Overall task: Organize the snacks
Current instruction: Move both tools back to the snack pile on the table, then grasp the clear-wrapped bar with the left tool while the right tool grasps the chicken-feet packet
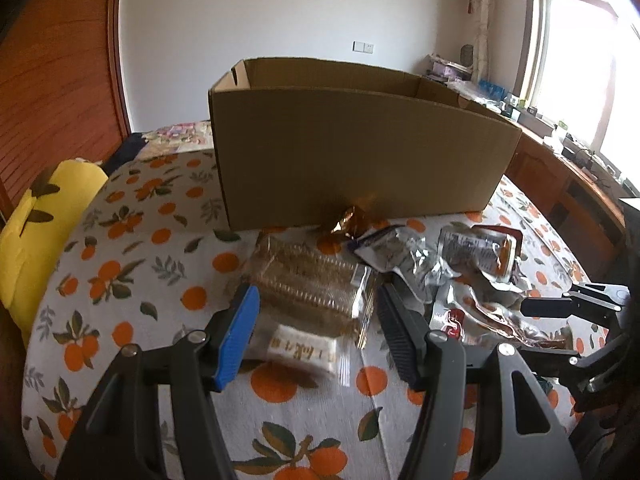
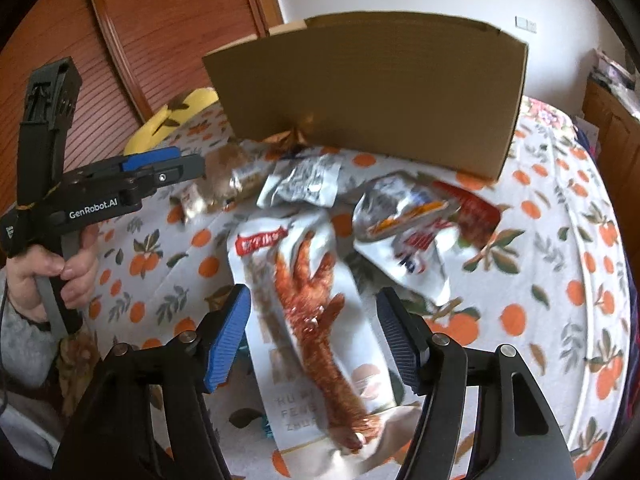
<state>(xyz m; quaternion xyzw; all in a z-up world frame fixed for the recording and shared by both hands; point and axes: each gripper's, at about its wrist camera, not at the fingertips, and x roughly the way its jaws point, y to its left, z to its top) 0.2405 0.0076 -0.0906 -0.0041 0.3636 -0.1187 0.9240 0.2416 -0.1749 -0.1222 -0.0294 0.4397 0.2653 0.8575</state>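
An open cardboard box (image 1: 360,152) (image 2: 380,92) stands at the back of the table. Loose snacks lie in front of it. My left gripper (image 1: 318,300) is open, its pads on either side of a clear biscuit pack (image 1: 308,284), with a small white packet (image 1: 304,350) just below. My right gripper (image 2: 312,296) is open over a white packet printed with a chicken foot (image 2: 308,312), which lies between the pads without being pressed. Silver packets (image 2: 304,182) (image 2: 408,216), a red packet (image 2: 476,212) and a gold-wrapped sweet (image 1: 344,224) lie closer to the box.
The round table wears an orange-print cloth (image 1: 140,240). A yellow cushion (image 1: 40,232) sits off its left edge, before a wooden slatted door (image 1: 52,80). A cluttered wooden sideboard (image 1: 568,168) runs under the window at right. A hand (image 2: 48,272) holds the left gripper (image 2: 160,168).
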